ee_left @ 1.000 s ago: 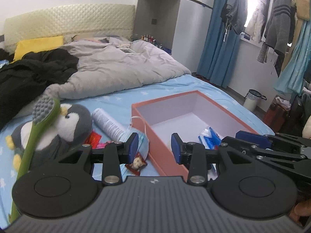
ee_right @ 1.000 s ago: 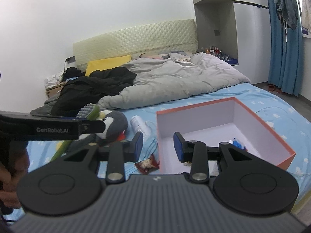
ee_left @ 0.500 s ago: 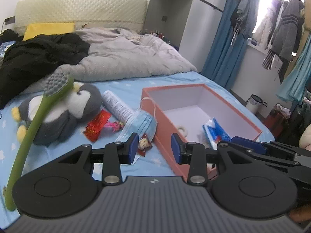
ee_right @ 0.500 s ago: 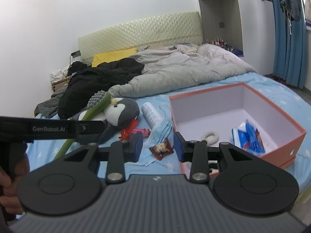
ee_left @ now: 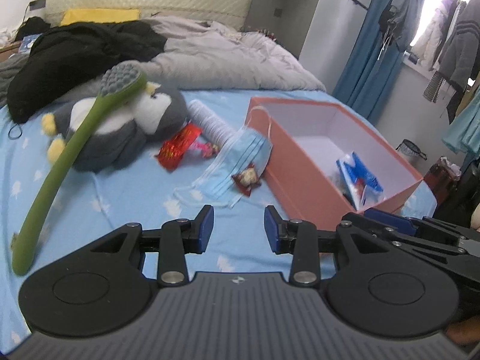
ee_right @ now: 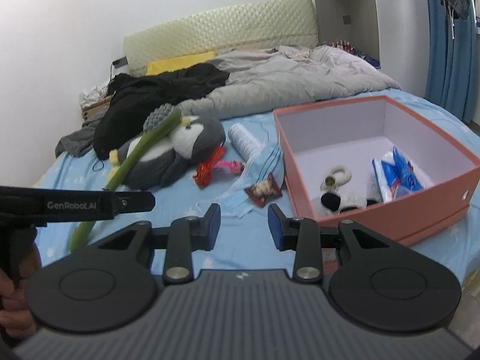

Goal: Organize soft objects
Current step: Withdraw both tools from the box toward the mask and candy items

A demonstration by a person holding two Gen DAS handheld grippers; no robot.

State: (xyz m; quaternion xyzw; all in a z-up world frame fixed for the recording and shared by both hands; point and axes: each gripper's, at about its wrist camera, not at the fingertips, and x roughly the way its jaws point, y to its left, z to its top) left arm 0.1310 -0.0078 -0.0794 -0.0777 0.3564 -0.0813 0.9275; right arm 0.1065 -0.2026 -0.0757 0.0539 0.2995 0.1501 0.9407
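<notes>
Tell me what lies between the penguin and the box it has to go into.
On the sheet between the penguin and the box: a white roll, a red packet and face masks. Above them, nothing blocks a lift.

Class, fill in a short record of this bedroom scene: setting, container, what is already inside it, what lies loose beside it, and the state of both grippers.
Setting: bed with a blue sheet
Container: open pink box, lidless
Inside: blue tissue pack, small white plush
Loose beside it: penguin plush, green brush lying across it, blue face mask, snack packet, red wrapper
Left gripper: open, empty
Right gripper: open, empty
</notes>
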